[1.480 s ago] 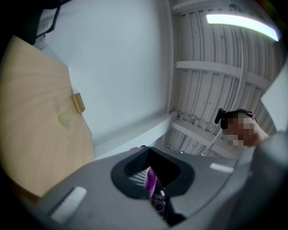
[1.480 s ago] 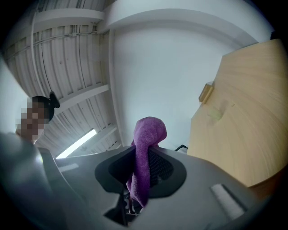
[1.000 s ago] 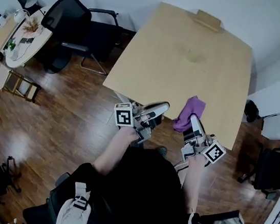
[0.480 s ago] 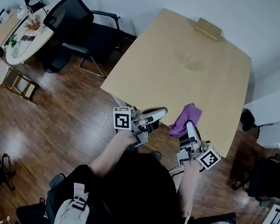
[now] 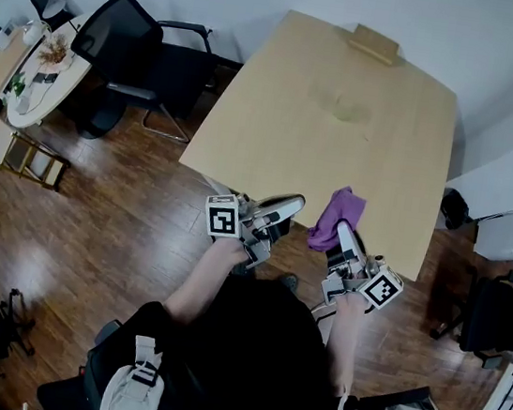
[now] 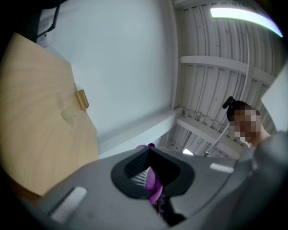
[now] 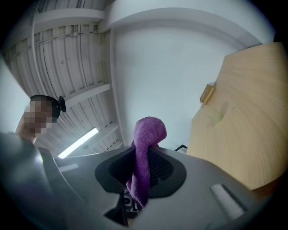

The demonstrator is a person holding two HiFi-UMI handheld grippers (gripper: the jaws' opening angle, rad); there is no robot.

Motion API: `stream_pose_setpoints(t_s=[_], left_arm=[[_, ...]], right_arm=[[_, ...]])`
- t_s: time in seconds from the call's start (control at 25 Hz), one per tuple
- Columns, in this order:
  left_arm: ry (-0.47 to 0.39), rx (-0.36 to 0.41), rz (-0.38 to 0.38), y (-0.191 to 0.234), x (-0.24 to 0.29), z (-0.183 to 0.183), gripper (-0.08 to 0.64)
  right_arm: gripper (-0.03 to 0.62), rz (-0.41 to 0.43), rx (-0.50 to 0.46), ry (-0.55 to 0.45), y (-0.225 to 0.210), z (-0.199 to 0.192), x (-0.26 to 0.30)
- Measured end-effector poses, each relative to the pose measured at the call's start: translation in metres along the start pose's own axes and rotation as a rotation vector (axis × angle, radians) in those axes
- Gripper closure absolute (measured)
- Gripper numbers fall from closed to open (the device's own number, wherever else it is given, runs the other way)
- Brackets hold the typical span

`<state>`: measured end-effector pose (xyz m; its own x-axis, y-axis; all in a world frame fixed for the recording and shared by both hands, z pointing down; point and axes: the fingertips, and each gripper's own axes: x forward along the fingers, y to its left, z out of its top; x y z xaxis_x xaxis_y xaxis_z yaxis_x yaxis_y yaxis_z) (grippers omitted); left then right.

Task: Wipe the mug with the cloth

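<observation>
Right gripper (image 5: pixel 342 235) is clamped on the cloth (image 5: pixel 341 211) at the table (image 5: pixel 280 108) edge. Left gripper (image 5: pixel 290 204) is closed, with a purple sliver (image 6: pixel 152 182) between its jaws. No mug is in view, so wiping may stall, and the bunched cloth could slip

**No readable writing in any view**

No words, numbers, brand names or labels can be read anywhere in the head view or in either gripper view.

The only sign-like marks are two square black-and-white block patterns in the head view. One is on the upward face of the left cube (image 5: pixel 225 216), part of the left gripper (image 5: pixel 295 201). The other is on the right cube (image 5: pixel 383 289), part of the right gripper (image 5: pixel 340 230). These are coded patterns, not letters or digits.

Small items lie on a round side table (image 5: pixel 51 85) at the far left. They are too small to tell whether any carries print.
</observation>
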<state>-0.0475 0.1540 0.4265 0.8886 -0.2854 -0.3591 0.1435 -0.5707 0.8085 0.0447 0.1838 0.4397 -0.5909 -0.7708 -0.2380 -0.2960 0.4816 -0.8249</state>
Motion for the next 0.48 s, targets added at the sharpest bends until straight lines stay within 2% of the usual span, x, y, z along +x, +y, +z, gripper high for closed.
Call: stream_pose_setpoints(t_s=[0.48], left_arm=[[0.001,-0.004,0.006,0.0033,0.0004,-0.0009,0.557]], right_arm=[[0.526,-0.014,-0.003,0.006,-0.0054,-0.0007,-0.0016]])
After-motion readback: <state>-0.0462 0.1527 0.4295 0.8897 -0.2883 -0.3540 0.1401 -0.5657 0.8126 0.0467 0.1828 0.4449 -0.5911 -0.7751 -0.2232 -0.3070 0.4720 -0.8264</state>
